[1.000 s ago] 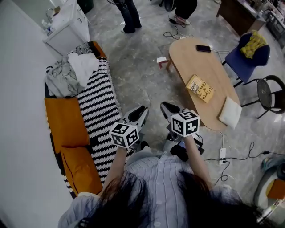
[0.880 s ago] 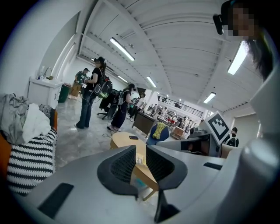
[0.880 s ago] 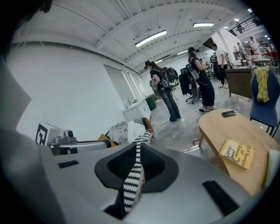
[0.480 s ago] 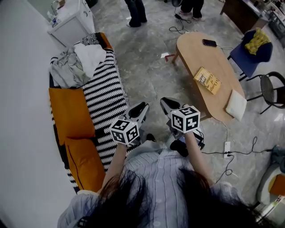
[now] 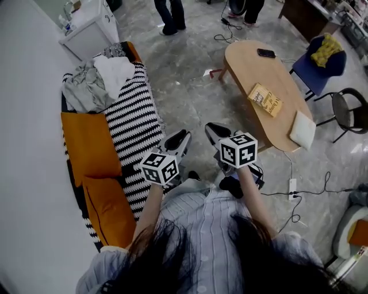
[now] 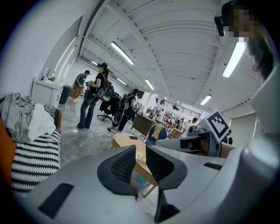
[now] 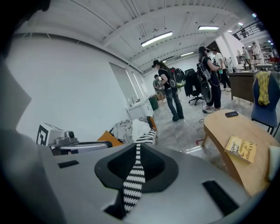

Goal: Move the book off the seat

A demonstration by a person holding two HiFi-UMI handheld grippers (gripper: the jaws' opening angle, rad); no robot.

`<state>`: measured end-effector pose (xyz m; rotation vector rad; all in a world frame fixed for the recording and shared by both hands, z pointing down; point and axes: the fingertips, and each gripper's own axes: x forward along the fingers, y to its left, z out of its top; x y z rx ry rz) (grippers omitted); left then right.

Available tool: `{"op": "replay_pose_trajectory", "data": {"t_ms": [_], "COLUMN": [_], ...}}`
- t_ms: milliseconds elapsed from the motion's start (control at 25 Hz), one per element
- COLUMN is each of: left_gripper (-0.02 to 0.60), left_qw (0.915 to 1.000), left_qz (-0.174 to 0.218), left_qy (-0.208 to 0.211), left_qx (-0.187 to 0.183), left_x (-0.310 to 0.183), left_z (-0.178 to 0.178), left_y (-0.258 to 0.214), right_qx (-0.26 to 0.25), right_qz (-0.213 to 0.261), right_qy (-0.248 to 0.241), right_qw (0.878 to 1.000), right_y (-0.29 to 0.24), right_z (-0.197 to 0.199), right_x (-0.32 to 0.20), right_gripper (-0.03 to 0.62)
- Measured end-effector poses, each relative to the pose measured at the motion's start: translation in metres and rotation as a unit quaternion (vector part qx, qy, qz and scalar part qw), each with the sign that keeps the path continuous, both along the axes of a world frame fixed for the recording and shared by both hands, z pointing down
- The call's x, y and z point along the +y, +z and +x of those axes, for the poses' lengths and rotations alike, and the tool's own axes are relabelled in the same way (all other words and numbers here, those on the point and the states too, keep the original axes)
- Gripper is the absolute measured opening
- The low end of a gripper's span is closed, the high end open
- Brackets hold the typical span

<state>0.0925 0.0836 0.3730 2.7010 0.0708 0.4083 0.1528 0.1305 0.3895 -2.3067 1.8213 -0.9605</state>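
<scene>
On table (image 5: 247,63): book (image 5: 265,100).
Left gripper (image 5: 177,139): fingers slightly apart, empty.
Right gripper (image 5: 217,131): fingers together.
Sofa (image 5: 129,123): near end hidden behind arm.

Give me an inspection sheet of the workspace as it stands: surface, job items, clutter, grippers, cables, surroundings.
Surface: sofa with a striped cover; no book seen on it.
Job's things: yellow book lies flat on the wooden table.
Clutter: heap of clothes at the sofa's far end; orange cushions along its back; phone and white pad on the table.
Grippers: left gripper jaws apart, nothing between; right gripper jaws together, empty; both held between sofa and table.
Cables: power strip and loose cables on the floor near the table.
Surroundings: blue chair with yellow cloth, white cabinet, people standing beyond.
</scene>
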Motion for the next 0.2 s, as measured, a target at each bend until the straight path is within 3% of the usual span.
{"op": "replay_pose_trajectory", "data": {"t_ms": [200], "left_gripper": [0.081], "left_qw": [1.0000], "left_qz": [-0.002], "left_qy": [0.001], "left_qx": [0.004], "left_x": [-0.0024], "left_z": [-0.0020], "left_y": [-0.0006], "right_qx": [0.002], "right_qz": [-0.003], "right_qy": [-0.001], "right_qw": [1.000], "right_y": [-0.0010], "right_z": [-0.0038], "right_x": [-0.0019], "right_gripper": [0.040]}}
